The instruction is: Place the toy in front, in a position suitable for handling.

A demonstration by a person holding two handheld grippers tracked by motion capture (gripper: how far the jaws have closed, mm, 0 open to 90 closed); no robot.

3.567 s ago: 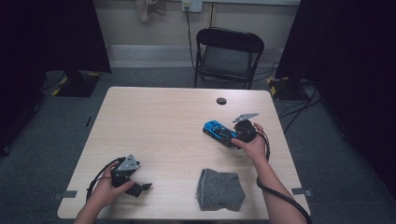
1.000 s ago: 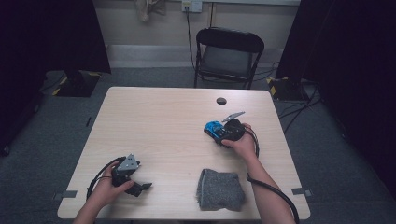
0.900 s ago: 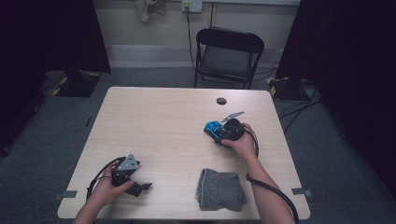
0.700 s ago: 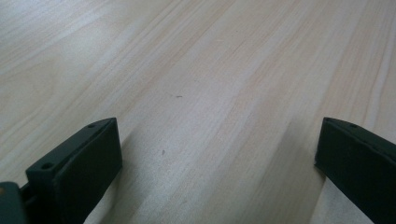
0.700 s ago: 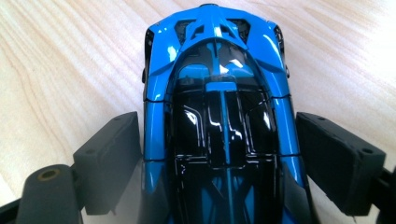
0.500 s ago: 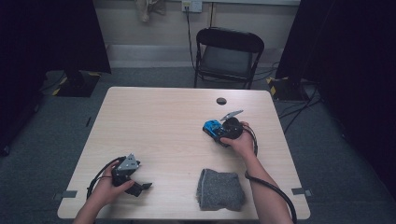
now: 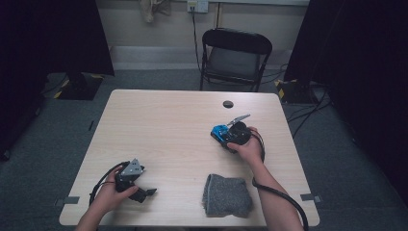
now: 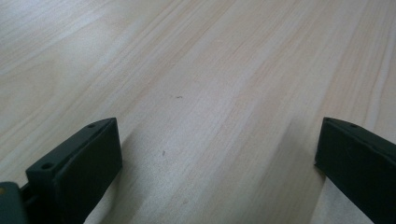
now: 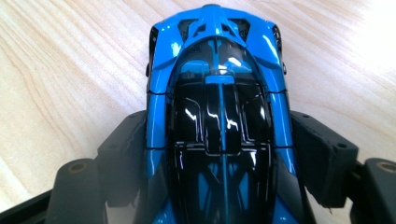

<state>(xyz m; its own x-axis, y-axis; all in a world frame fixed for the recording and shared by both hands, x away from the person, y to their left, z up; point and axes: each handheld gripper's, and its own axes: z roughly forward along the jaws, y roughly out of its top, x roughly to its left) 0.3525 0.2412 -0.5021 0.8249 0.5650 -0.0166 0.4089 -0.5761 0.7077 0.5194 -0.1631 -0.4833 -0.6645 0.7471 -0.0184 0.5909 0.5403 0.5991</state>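
Now we have our right gripper (image 9: 219, 186) with its jaws pressed on both flanks of the blue toy car (image 9: 217, 107), whose far end points beyond the fingertips; our left gripper (image 8: 219, 168) gapes wide over bare table (image 8: 196, 70).

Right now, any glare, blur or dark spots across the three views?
High view: room edges fall into black, the table evenly lit, the toy car small and soft. Left gripper view: wood grain sharp far off, the near claw pads blurred. Right gripper view: white glints on the car's glossy roof, table washed out at top right.
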